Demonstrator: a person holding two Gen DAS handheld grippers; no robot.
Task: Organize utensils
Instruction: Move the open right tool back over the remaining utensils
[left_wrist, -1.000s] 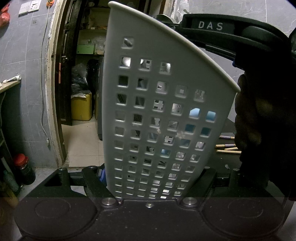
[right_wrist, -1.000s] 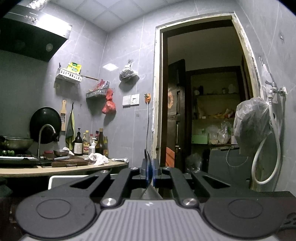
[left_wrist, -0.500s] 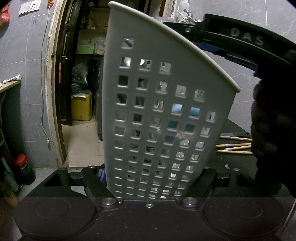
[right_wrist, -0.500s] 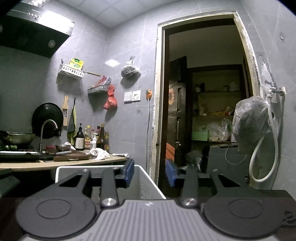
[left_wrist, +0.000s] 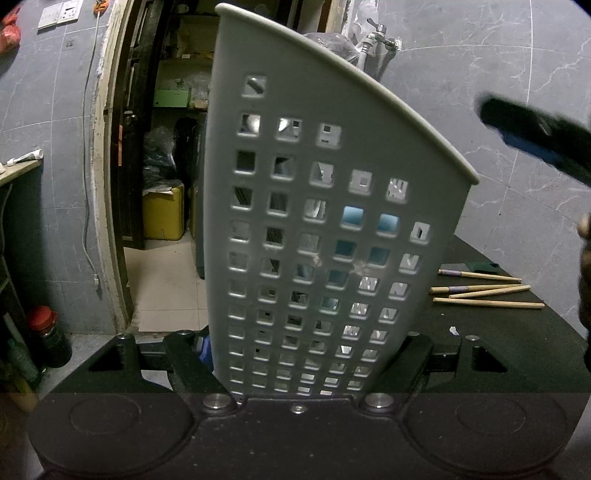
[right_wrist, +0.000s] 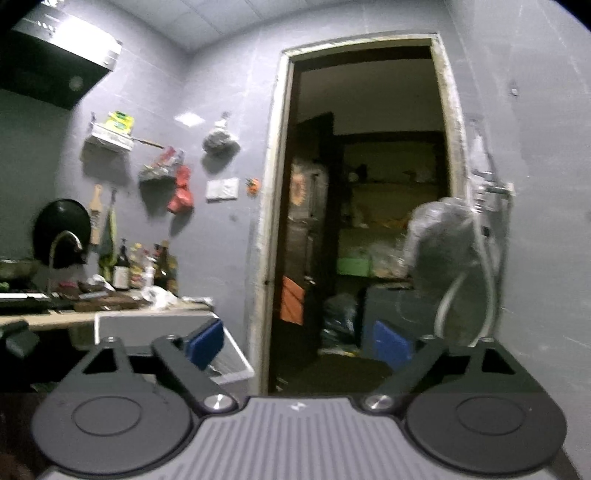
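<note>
My left gripper (left_wrist: 306, 350) is shut on a tall white perforated utensil holder (left_wrist: 321, 206), gripping it near its base and keeping it upright. Something blue shows through its holes. Several wooden chopsticks (left_wrist: 487, 291) lie on the dark table (left_wrist: 517, 343) to the right of the holder. In the left wrist view my right gripper (left_wrist: 535, 140) appears blurred at the upper right, clear of the holder's rim. In its own view the right gripper (right_wrist: 299, 347) has its jaws opening wide with nothing between them; the holder's rim (right_wrist: 229, 362) is at its lower left.
An open doorway (right_wrist: 354, 221) leads to a storage room ahead. A kitchen counter (right_wrist: 110, 302) with bottles and a sink tap stands at the left. A tap with a hose and a plastic bag (right_wrist: 443, 251) hang on the right wall.
The right gripper's jaws went from shut on a thin dark utensil to wide apart and empty. It drew away to the right from above the holder. The left gripper kept still.
</note>
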